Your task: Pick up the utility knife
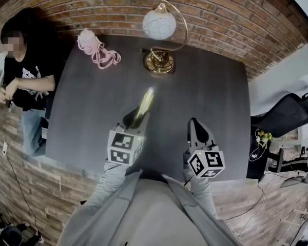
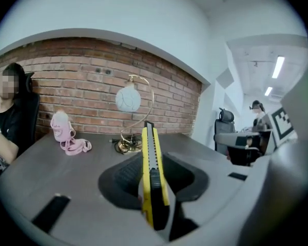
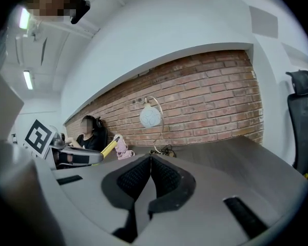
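Left gripper [image 1: 135,118] clamps the knife [image 1: 145,102] edge-on, seemingly clear above the table [image 1: 210,94] — tip toward the lamp [image 1: 159,25]. Right gripper [image 1: 198,130] sits pressed together, empty. Best now: steady squeeze, level wrist — no tilting.

utility knife [image 2: 153,176]: rear hidden in left claw [image 2: 153,157]; person [image 2: 4,132]: cropped at edge

The left gripper [image 1: 135,119] is closed on the utility knife [image 1: 145,103], which sticks out forward between its jaws. The right gripper [image 1: 196,125], beside it, keeps its jaws pressed together, with nothing between them.
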Available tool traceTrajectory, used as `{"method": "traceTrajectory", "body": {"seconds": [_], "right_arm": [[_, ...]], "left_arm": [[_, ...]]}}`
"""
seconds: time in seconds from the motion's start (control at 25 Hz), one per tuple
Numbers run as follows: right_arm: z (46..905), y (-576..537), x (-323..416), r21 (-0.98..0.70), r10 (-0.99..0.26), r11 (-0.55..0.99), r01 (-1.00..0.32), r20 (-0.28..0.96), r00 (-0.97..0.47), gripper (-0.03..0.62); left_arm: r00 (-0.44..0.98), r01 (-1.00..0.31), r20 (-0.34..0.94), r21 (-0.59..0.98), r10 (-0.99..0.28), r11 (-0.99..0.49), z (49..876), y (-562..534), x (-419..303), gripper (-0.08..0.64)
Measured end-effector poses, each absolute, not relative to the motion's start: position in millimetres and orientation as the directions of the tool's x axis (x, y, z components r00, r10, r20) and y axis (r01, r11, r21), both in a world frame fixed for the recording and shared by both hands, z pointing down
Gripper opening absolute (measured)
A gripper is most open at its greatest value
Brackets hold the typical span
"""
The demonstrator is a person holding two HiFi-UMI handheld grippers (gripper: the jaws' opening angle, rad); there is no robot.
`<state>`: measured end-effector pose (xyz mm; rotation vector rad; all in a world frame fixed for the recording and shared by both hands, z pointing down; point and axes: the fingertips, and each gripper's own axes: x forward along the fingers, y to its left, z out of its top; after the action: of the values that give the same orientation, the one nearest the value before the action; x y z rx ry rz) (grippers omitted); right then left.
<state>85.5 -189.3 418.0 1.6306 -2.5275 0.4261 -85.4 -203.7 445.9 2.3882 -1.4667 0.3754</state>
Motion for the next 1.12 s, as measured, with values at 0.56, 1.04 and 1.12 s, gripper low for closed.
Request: {"method": "traceTrajectory", "body": {"seconds": [0.56,1.04,1.12], "right_arm": [[390.1,-202.6,40.5,-0.115,-0.825,0.520,-0.846,0.188,-0.533,0.018],[376.6,-197.0,47.7,-0.087,-0.836,0.515,-0.853,0.168,-0.523,0.018],[376.8,-193.3,49.9,-0.080,-0.838,0.513,-0.855,0.170,-0.519,0.018]], "left_arm": [[0.374,-0.921,0.161,0.180,-0.914,-0.345,361.4,-177.0,-134.1,0.127],[0.371,-0.924,0.157,0.159,-0.915,-0.347,357.2,-167.5,-135.8,0.127],[0.376,-0.923,0.161,0.155,-0.913,-0.353,359.1,-166.6,-132.8,0.127]]}}
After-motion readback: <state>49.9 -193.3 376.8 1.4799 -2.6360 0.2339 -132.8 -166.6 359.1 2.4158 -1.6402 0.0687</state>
